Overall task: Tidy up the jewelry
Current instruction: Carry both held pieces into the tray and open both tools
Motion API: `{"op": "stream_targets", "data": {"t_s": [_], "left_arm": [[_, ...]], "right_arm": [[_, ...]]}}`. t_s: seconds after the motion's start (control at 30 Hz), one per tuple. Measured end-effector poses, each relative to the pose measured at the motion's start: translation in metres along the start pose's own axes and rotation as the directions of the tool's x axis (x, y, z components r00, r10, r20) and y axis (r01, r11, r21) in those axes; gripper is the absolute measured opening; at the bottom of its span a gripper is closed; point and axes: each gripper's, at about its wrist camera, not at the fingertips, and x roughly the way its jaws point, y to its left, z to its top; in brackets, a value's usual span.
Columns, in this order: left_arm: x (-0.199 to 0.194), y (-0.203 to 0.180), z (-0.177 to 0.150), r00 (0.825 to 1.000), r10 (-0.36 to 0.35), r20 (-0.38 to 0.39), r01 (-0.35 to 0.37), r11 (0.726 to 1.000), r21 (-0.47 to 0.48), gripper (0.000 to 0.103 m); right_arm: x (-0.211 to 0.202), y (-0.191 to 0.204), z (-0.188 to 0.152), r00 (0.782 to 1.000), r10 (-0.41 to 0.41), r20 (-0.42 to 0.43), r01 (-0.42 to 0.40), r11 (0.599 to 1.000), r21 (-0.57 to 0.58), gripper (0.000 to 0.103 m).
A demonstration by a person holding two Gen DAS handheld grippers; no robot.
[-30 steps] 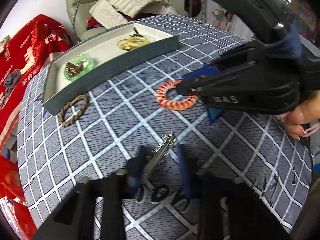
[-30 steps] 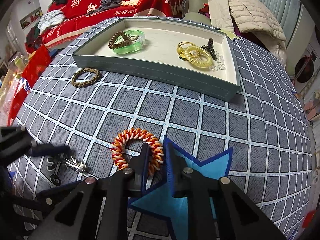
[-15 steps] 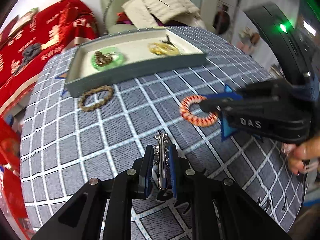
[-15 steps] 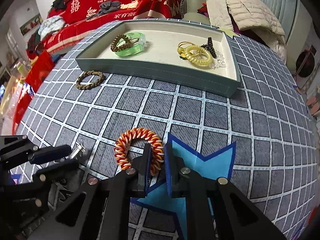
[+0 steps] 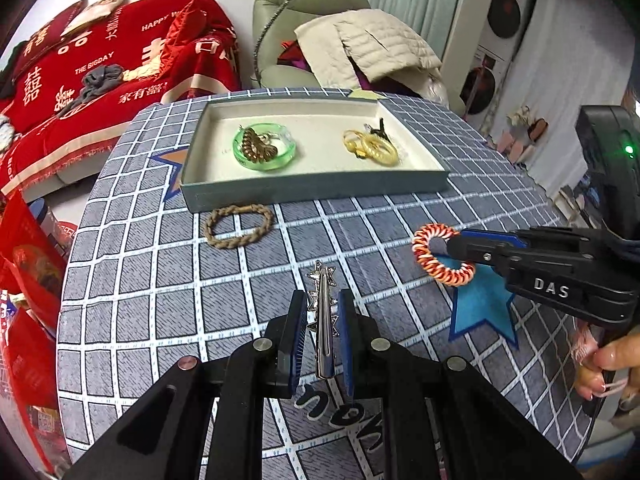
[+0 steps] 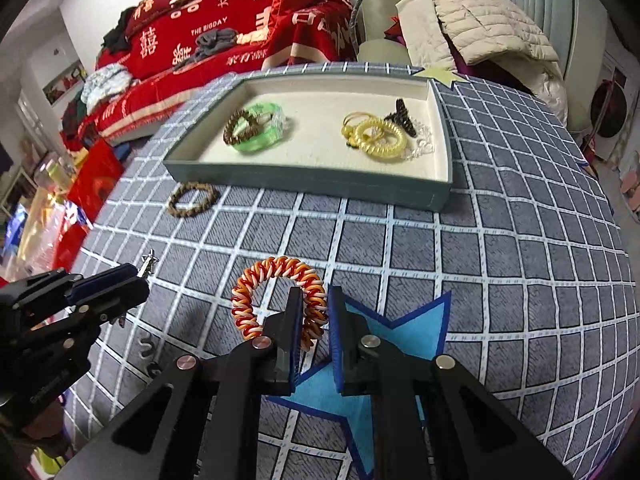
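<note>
Silver hair clip [image 5: 322, 312] pinched in the left gripper [image 5: 321, 312], coil bracelet [image 6: 280, 300] clamped in the right gripper [image 6: 311, 320] — both short of the tray [image 6: 312, 184]; thin clip could twist free.

I see a round table [image 5: 136, 280] covered in a grey cloth [image 6: 520, 280] with a white grid and blue star [image 6: 404, 332] patches. A grey tray [image 5: 320, 190] with a cream inside sits directly on it at the far side, and a brown braided bracelet [image 5: 239, 226] lies on the cloth just in front of the tray's near wall, by its left end.
</note>
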Motion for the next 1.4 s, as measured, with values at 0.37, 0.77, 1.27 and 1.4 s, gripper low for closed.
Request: {"op": "stream_targets", "data": {"t_s": [0.37,0.77,1.27,1.4], "left_arm": [[-0.003,-0.001,0.026,0.999,0.005,0.038,-0.005,1.000,0.001,0.037],[0.008,0.007,0.071,0.995,0.046,0.087,-0.047,0.999,0.004,0.037],[0.084,0.012,0.128,0.989,0.137,0.048,-0.136,0.990,-0.021,0.037],[0.100,0.012,0.132,0.987,0.155,0.038,-0.155,0.988,-0.002,0.037]], "right_arm": [[-0.017,-0.005,0.026,0.998,0.013,0.057,-0.014,1.000,0.017,0.014],[-0.018,-0.016,0.066,0.996,-0.004,0.091,0.001,1.000,0.027,0.014],[0.043,-0.055,0.110,0.996,-0.061,0.064,0.051,0.989,0.142,0.014],[0.057,-0.062,0.115,0.996,-0.074,0.052,0.065,0.986,0.155,0.014]]}}
